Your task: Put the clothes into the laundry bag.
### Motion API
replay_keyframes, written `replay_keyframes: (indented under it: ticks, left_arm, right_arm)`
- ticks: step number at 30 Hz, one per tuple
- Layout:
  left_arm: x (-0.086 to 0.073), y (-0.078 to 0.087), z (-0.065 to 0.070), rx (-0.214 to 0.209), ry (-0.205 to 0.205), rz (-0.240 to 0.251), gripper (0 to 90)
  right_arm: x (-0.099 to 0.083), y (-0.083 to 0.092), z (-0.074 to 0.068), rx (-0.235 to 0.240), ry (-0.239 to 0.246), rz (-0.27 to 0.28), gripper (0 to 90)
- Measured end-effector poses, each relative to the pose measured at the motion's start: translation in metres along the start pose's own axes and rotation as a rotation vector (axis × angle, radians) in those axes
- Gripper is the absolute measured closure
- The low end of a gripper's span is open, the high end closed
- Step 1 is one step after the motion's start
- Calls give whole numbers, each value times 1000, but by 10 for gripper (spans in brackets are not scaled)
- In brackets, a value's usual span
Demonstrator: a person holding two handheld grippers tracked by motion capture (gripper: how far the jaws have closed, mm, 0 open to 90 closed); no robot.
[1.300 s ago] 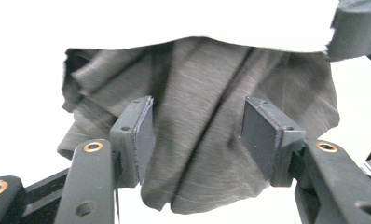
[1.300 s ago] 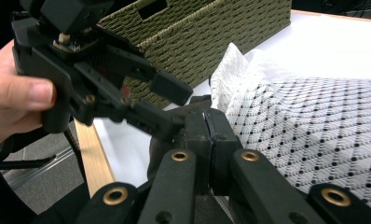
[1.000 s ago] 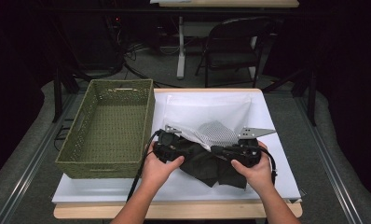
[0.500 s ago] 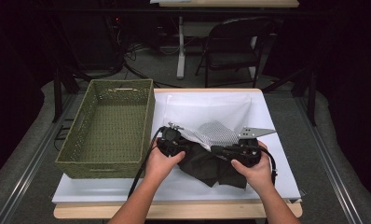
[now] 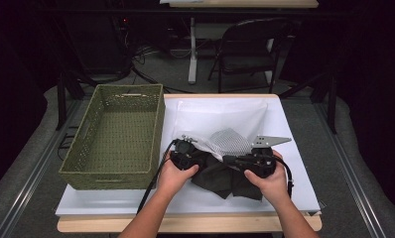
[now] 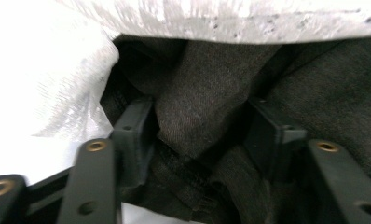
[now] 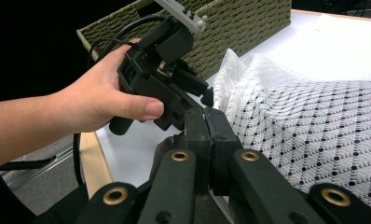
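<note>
2 grippers work a dark garment (image 5: 220, 174) into a white mesh bag (image 5: 230, 141) near the tabletop's front edge. Left gripper (image 6: 200, 135) has been closing, cloth between its half-open jaws; right gripper (image 7: 207, 135) pinches the bag's edge (image 7: 219, 198). Risk: a loose bite drops the cloth.

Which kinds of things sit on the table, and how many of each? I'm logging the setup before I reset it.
Green woven basket: 1
White mesh laundry bag: 1
Dark garment, partly in the bag's mouth: 1
Hand-held grippers: 2, the left gripper and the right gripper
Total: 5
</note>
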State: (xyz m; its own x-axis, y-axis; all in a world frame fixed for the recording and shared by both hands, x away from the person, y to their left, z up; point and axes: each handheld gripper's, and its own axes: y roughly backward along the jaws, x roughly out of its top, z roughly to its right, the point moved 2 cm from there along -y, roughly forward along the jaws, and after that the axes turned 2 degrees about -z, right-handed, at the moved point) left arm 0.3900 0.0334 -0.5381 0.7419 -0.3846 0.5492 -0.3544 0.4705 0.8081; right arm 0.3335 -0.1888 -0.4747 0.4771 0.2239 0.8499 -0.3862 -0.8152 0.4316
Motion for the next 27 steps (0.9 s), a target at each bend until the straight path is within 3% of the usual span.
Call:
replay_keyframes:
  ticks: [3, 6, 10, 16, 19, 27]
  left_arm:
    - [-2, -4, 0, -7, -6, -8, 560]
    - [-2, -5, 4, -17, -15, 0, 703]
    - [-2, -1, 8, -18, -13, 17, 805]
    - [-2, 7, 21, -48, -34, 43, 839]
    - [-2, 10, 30, -62, -63, 46, 840]
    - [-1, 11, 38, -80, -49, 76, 841]
  right_arm:
    - [0, 0, 0, 0, -3, 2, 891]
    - [0, -1, 0, 0, 0, 4, 892]
    - [0, -1, 0, -1, 2, 4, 891]
    - [-1, -3, 1, -4, 0, 3, 891]
    - [-1, -4, 0, -6, 1, 6, 891]
    - [-1, -8, -3, 10, 6, 17, 892]
